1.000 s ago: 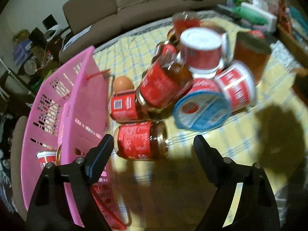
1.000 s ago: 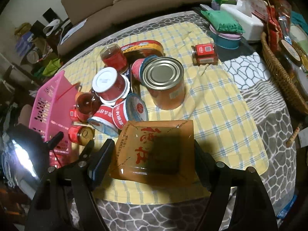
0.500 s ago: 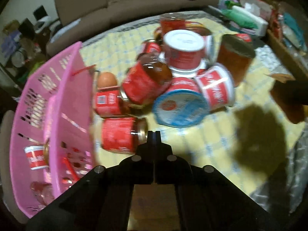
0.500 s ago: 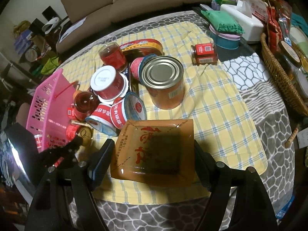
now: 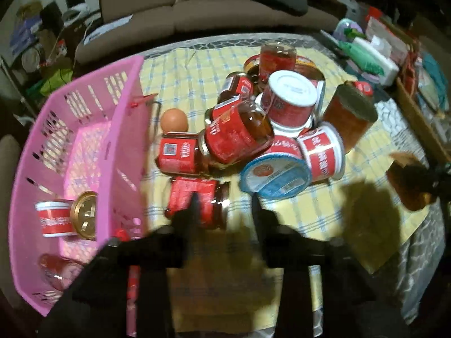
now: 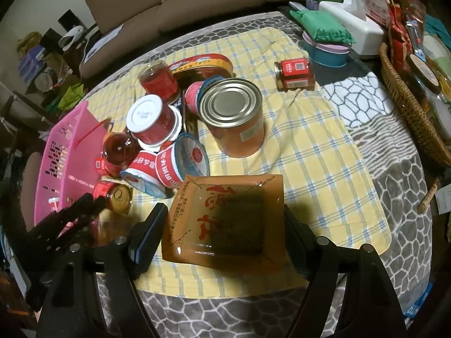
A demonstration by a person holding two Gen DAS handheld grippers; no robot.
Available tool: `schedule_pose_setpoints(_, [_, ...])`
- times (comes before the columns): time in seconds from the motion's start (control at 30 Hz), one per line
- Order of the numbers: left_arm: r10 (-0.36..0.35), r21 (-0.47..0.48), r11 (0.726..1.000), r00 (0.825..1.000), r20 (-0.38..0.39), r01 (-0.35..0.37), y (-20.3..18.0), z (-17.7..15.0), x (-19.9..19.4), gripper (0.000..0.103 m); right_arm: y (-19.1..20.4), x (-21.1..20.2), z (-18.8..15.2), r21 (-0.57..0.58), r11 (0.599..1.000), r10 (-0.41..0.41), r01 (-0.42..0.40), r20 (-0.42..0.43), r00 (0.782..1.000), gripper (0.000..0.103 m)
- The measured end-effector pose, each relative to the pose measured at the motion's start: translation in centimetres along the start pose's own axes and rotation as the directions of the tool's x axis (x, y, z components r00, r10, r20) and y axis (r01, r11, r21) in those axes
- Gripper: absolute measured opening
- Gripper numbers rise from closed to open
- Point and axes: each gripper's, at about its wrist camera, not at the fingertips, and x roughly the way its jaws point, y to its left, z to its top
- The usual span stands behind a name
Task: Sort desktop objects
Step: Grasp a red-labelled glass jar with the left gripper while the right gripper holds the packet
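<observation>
Pink slotted plastic basket (image 5: pixel 124 129) sits at the far left of the worktop, on the yellow checked cloth (image 6: pixel 318 152); inside it lie a small red-and-white tub (image 5: pixel 53 218) and a gold-lidded jar (image 5: pixel 84 215). Just right of the basket, the left hand-held gripper (image 5: pixel 222 208) hangs over a red-labelled glass jar lying on its side (image 5: pixel 197 197); its jaws are opening, one finger overlapping the jar's label, nothing clamped between them. Beyond that jar a brown egg (image 5: pixel 174 119) rests beside a jumbled heap of red-labelled jars and tubs (image 5: pixel 265 129). Further right stands a tall tin can with an orange label (image 6: pixel 234 118), upright, touching the heap. A lone small red-labelled jar (image 6: pixel 294 73) lies apart, farther back. Nearest the right-wrist camera, the right hand-held gripper (image 6: pixel 222 231) stands wide, both pads against the sides of a flat orange-brown sealed pouch with red characters (image 6: pixel 225 219). A wicker basket (image 6: pixel 408 107) borders the far right.
</observation>
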Motion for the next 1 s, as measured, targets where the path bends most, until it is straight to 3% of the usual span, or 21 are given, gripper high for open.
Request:
schedule_pose_setpoints(0.1, [0.026,0.024,0.999,1.0,-0.002,-0.026,-0.9,-0.1,0.9,0.055,0.3,0.2,0.0,-0.008,1.0,0.01,-0.01,-0.005,1.0,0.079])
schedule_pose_setpoints(0.23, [0.124,0.057,0.991,0.991,-0.045,-0.121,-1.9,-0.7,2.5,0.064,0.2,0.4,0.0,-0.009,1.0,0.013,-0.013,-0.01,1.0,0.079])
schedule_pose_setpoints(0.33, [0.205,0.056,0.978,0.978,-0.037,-0.203,-2.0,-1.1,3.4,0.064,0.0,0.4,0.1,-0.004,1.0,0.013,-0.013,-0.012,1.0,0.079])
schedule_pose_setpoints(0.47, [0.318,0.1,0.942,0.947,0.044,-0.321,-2.7,-1.0,4.7,0.068,-0.4,0.4,0.1,0.004,1.0,0.018,-0.018,-0.014,1.0,0.079])
schedule_pose_setpoints(0.63, [0.456,0.214,0.859,0.885,0.091,-0.464,-4.2,-1.5,7.7,0.091,-0.8,0.4,0.0,0.005,1.0,0.011,-0.011,-0.019,1.0,0.079])
schedule_pose_setpoints(0.7, [0.467,0.216,0.848,0.875,0.132,-0.485,-4.4,-1.7,7.9,0.093,-0.9,0.4,0.1,0.008,1.0,0.002,-0.002,-0.017,1.0,0.079])
schedule_pose_setpoints(0.77, [0.451,0.222,0.856,0.884,0.125,-0.468,-4.2,-1.6,7.9,0.088,-1.1,0.5,0.2,0.011,1.0,-0.002,0.002,-0.017,1.0,0.079])
schedule_pose_setpoints(0.8, [0.418,0.207,0.878,0.902,0.106,-0.432,-3.8,-1.5,7.7,0.083,-1.1,0.5,0.2,0.011,1.0,-0.003,0.003,-0.018,1.0,0.079])
schedule_pose_setpoints(0.87, [0.385,0.192,0.899,0.919,0.085,-0.394,-3.1,-1.1,7.4,0.073,-1.1,0.5,0.2,0.011,1.0,-0.001,0.001,-0.02,1.0,0.079])
schedule_pose_setpoints(1.0, [0.254,0.153,0.955,0.967,0.008,-0.253,-2.0,-0.1,6.3,0.071,-0.7,0.5,0.2,0.001,1.0,0.002,-0.002,-0.021,1.0,0.079])
